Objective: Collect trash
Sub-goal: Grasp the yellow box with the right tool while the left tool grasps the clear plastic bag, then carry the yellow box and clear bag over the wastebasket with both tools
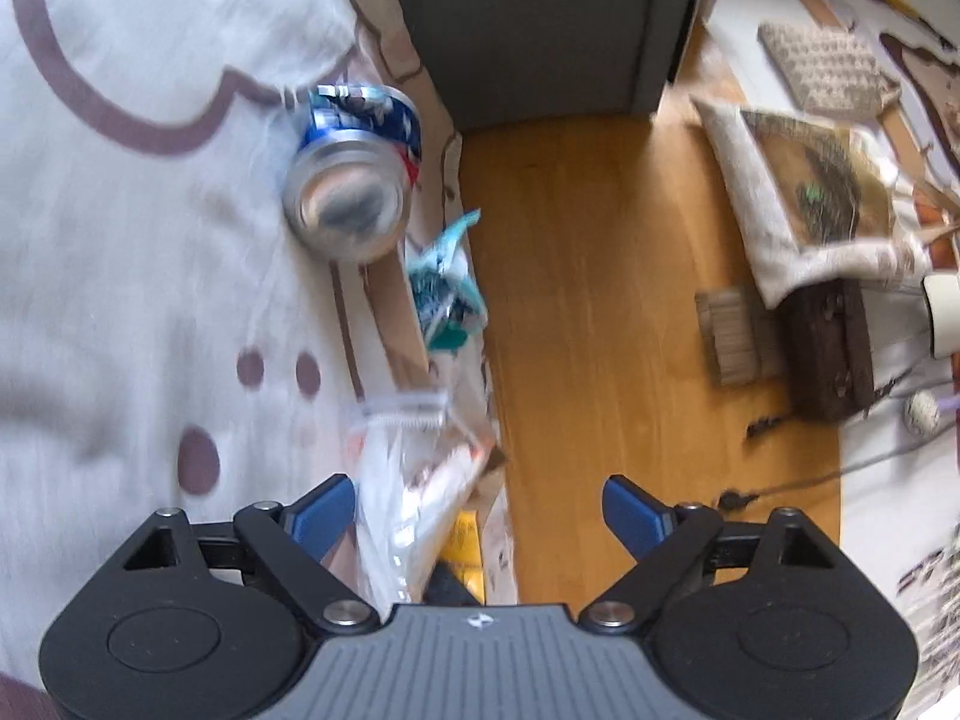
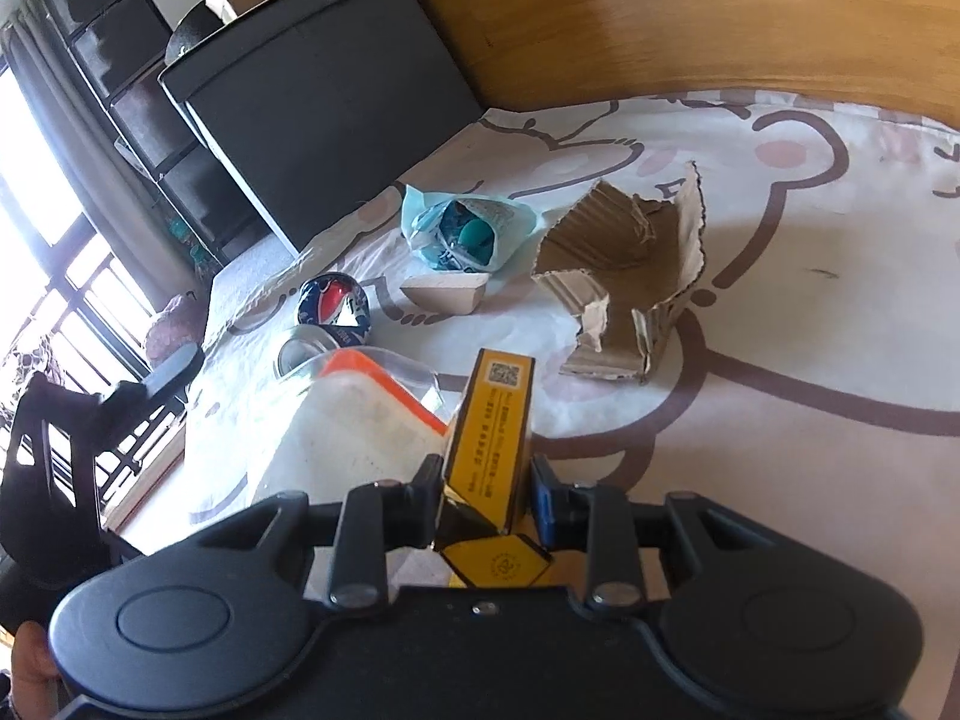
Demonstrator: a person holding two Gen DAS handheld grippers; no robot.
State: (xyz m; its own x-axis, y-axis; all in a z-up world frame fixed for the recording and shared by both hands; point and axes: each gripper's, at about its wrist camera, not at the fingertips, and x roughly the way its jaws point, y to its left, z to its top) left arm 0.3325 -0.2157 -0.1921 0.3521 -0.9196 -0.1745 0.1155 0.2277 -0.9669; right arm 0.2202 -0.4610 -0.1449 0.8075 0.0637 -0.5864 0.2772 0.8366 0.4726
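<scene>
A bed (image 2: 780,312) covered with a pale sheet printed with brown cartoon outlines filled most of the scene, with a wooden floor (image 1: 600,312) beside it and a dark cabinet (image 2: 324,120) at its far edge. Several pieces of trash lay on the sheet: a blue drinks can (image 1: 354,180) on its side, a teal wrapper (image 2: 465,231), a torn piece of corrugated cardboard (image 2: 624,276), a small cardboard scrap (image 2: 447,294) and a clear plastic bag (image 1: 408,498) with an orange trim.

The right gripper (image 2: 486,492) was clamped on a yellow box (image 2: 492,438), held just above the sheet near the bag. The left gripper (image 1: 477,510) had its jaws apart, with an edge of the bag between them but no pad visibly pressing on it.

Collection looked barely begun (one item in hand, the rest scattered). Cushions (image 1: 810,204) and clutter lay on the floor beyond.
</scene>
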